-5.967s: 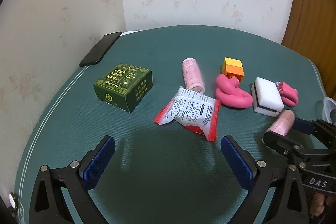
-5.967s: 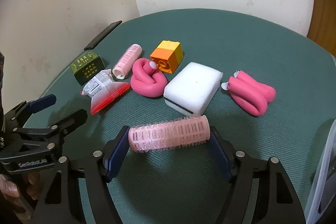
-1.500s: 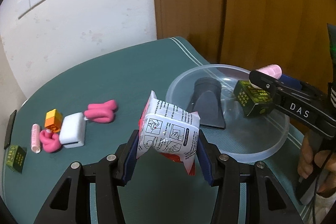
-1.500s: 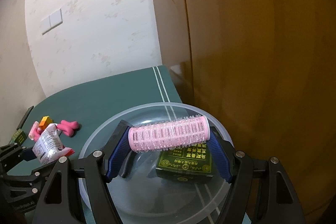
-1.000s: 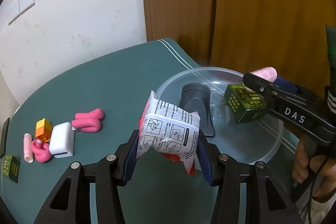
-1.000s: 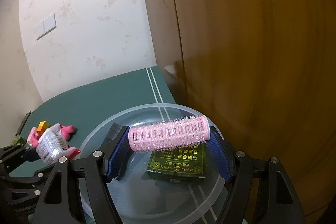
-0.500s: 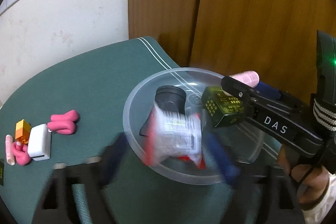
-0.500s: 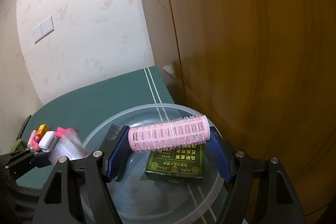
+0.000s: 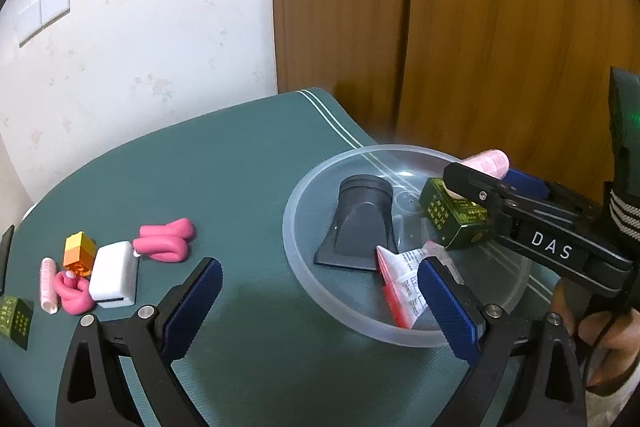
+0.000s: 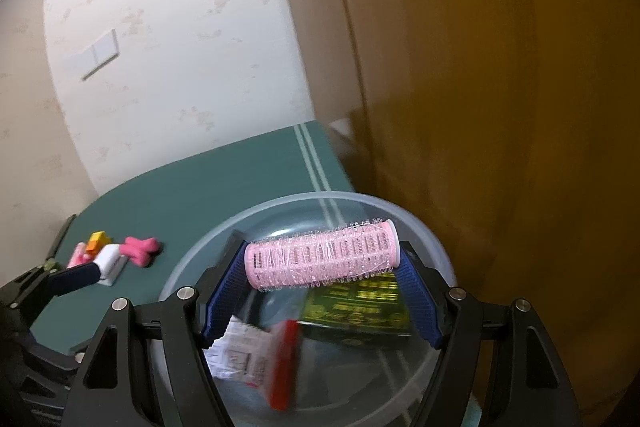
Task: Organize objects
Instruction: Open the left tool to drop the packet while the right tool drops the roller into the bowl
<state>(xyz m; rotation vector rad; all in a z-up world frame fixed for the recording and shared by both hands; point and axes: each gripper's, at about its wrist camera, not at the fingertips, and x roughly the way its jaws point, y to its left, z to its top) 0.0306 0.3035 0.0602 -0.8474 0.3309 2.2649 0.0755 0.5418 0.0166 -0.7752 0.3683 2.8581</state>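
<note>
Blurred red-white packet (image 10: 256, 359) in bowl (image 9: 304, 267), green box (image 10: 360, 307) half hidden behind roller (image 10: 324, 259)

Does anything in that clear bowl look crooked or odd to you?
Yes: the white and red packet lies tilted against the clear bowl's wall, not flat. The green box behind it also sits at an angle. Nothing looks spilled or damaged.

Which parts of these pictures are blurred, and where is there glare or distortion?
Right wrist view: the white and red packet is smeared, the pink hair roller sharp. Left wrist view: mostly sharp, glare on the clear bowl rim. Both views: fisheye bending, dark corners.
</note>
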